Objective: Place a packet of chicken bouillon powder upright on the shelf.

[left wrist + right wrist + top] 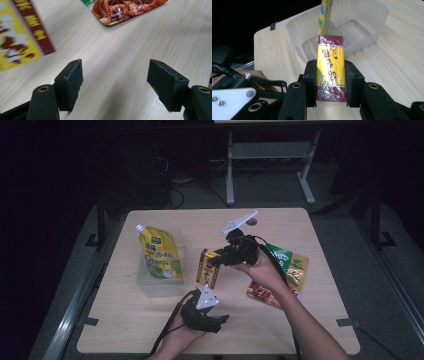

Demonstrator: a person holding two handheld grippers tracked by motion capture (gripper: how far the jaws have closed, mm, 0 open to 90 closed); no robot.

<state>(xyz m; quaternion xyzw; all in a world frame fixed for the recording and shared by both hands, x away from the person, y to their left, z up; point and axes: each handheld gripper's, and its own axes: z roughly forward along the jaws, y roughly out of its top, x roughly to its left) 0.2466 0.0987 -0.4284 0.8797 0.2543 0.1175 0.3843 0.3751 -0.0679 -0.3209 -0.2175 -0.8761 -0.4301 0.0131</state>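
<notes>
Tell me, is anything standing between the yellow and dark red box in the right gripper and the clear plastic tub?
Nothing visible blocks it. The right gripper holds the box just short of the tub, where a yellow spouted pouch already rests.

box [330, 75]: glossy film wrap | tub [372, 30]: frosted plastic | table [120, 50]: matt, probably wood laminate

On the wooden tabletop [150, 320], the right gripper [216, 259] holds a yellow and maroon box [208, 268] between its jaws, raised just right of a clear plastic bin [161, 287]. A yellow spouted pouch [159, 254] leans in that bin. Under the right hand [262, 270] lie a green packet [287, 262] and a red one [262, 294]. The left gripper [222, 320] sits low near the front edge, jaws apart and empty, pointing right
</notes>
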